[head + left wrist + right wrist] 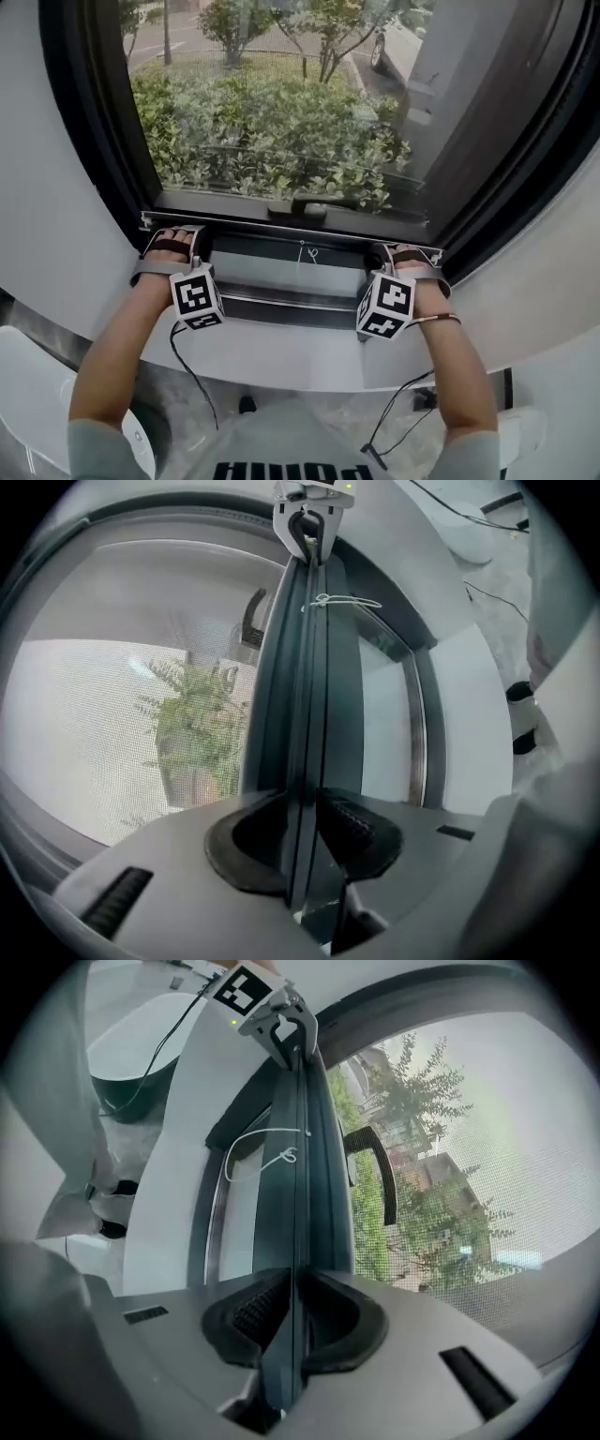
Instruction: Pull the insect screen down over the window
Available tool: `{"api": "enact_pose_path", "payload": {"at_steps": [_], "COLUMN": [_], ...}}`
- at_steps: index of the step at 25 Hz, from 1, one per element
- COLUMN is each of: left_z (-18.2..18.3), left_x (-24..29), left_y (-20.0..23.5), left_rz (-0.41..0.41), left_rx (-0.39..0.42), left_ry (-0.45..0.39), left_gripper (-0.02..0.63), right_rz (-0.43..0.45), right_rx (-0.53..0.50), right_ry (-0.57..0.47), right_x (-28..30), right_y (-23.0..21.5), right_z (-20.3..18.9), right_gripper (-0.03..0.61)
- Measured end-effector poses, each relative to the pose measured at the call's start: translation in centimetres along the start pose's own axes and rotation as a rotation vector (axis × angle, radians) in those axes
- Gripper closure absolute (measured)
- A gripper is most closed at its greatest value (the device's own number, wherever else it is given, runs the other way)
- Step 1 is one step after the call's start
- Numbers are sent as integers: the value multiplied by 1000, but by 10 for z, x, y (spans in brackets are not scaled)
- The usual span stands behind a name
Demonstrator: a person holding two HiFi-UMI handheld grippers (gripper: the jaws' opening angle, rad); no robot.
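Note:
The insect screen's mesh [272, 112] covers the window, and its thin dark pull bar [300, 234] lies low, just above the lower frame. My left gripper [178, 246] holds the bar's left end and my right gripper [389, 258] holds its right end. In the left gripper view the bar [305, 696] runs straight away between the black pads, which press on its thin edge at my left gripper [305, 832]. The right gripper view shows the same at my right gripper [292, 1312] on the bar [305, 1194]. A white pull cord [309, 253] hangs from the bar's middle.
A black window handle [314, 204] sits behind the mesh, above the bar. The dark window frame [89, 122] curves up both sides. A white sill [281, 361] lies below the grippers, with cables [192, 370] hanging under it. Shrubs fill the view outside.

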State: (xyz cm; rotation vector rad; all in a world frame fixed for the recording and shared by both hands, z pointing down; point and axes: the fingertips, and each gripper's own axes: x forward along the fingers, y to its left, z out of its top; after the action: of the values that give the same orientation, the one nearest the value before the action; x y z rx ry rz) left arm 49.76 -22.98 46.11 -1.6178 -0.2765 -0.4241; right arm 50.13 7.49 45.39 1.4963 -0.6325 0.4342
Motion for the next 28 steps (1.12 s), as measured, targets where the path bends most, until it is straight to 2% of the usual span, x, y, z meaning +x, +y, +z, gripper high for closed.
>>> {"api": "enact_pose_path", "payload": {"at_steps": [3, 5, 7, 13, 15, 17, 19, 23, 25, 26, 27, 28], "left_z": [0, 1, 1, 1, 3, 6, 6, 3, 2, 2, 2, 2], "left_x": [-7, -8, -7, -7, -10, -14, -16, -15, -10, -6, -3, -2], "left_y": [-2, 1, 5, 8, 14, 28, 40, 39, 27, 20, 13, 7], "left_rz": [30, 63, 72, 68, 100, 144, 153, 123, 121, 128, 143, 159], "left_rx": [8, 20, 24, 34, 35, 10, -3, 53, 76, 81, 74, 61], "left_ry": [-47, -81, -82, -57, -56, -70, -67, -19, 4, 16, 20, 18], "left_gripper": [498, 440, 436, 436, 433, 393, 396, 400, 400, 445, 570, 620], "right_rz": [-12, -61, -81, -85, -116, -153, -169, -170, -131, -102, -85, -83], "right_rx": [6, 32, 53, 29, 14, 34, 52, 0, -28, -37, -44, -46], "right_ry": [-79, -133, -151, -143, -134, -149, -166, -123, -75, -53, -35, -28], "right_x": [-7, -12, -13, -13, -18, -26, -32, -31, -19, -10, -1, 4], "right_y": [-1, -7, -10, -11, -17, -30, -41, -40, -24, -12, 1, 10], "right_z": [3, 2, 2, 2, 2, 1, 2, 3, 0, -2, -3, -3], "right_gripper": [531, 506, 489, 480, 477, 465, 465, 465, 465, 465, 465, 416]}}
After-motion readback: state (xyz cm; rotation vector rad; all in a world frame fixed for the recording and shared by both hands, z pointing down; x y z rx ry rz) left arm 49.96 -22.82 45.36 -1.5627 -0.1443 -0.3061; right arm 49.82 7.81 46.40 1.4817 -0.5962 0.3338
